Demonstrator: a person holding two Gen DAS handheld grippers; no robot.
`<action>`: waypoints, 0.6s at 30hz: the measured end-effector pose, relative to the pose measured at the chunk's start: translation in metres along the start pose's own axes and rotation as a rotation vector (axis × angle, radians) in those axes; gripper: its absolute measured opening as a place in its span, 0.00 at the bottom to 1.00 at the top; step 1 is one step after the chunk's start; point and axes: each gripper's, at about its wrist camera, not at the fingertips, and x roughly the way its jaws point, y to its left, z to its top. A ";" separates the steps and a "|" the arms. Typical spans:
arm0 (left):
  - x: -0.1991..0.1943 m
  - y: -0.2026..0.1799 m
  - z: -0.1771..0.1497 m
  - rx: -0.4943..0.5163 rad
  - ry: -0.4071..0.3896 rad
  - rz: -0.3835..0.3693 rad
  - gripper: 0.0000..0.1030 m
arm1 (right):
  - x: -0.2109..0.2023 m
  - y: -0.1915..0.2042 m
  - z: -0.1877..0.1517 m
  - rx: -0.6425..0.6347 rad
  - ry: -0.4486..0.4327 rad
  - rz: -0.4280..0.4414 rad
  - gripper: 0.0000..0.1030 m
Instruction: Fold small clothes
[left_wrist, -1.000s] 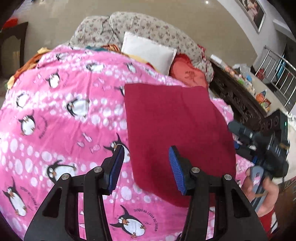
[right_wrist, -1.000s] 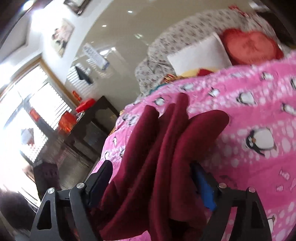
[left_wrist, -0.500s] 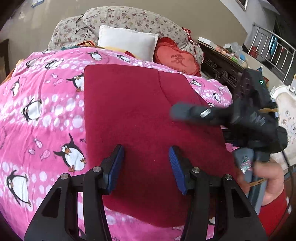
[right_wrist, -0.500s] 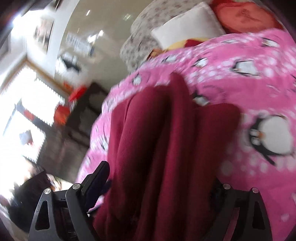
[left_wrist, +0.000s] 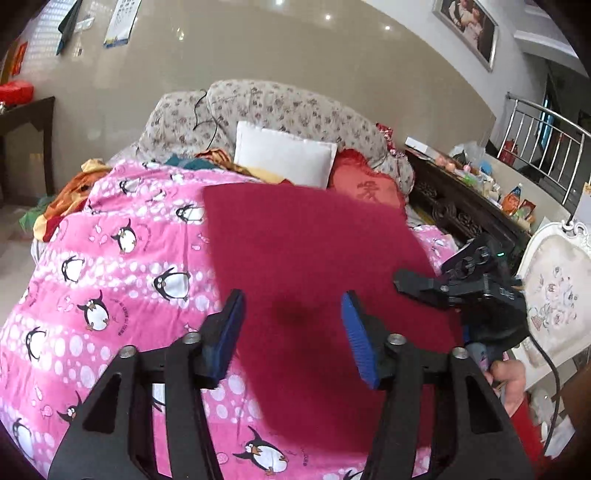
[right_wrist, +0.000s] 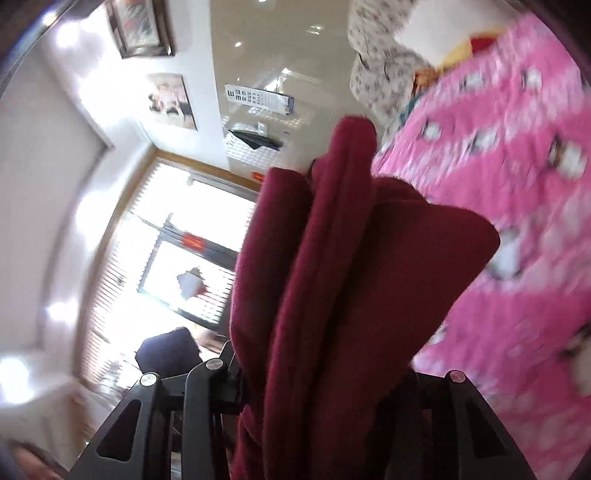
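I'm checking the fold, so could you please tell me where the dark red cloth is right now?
In the left wrist view the dark red cloth lies spread on the pink penguin blanket, ahead of the open left claw, with its right edge bunched in the right claw.

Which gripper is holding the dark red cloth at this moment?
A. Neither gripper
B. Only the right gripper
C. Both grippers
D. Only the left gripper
B: in the right wrist view, bunched folds of the dark red cloth fill the right gripper, while in the left wrist view the left gripper is open with its blue pads apart and nothing between them.
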 end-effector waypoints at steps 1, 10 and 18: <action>0.003 -0.001 -0.002 0.009 0.008 0.003 0.58 | 0.006 -0.006 -0.002 0.039 -0.005 0.038 0.40; 0.076 0.009 -0.049 0.030 0.191 0.083 0.58 | -0.015 -0.049 -0.028 -0.003 -0.050 -0.491 0.54; 0.033 0.015 -0.080 -0.063 0.109 0.048 0.58 | -0.028 0.020 -0.027 -0.296 -0.035 -0.596 0.58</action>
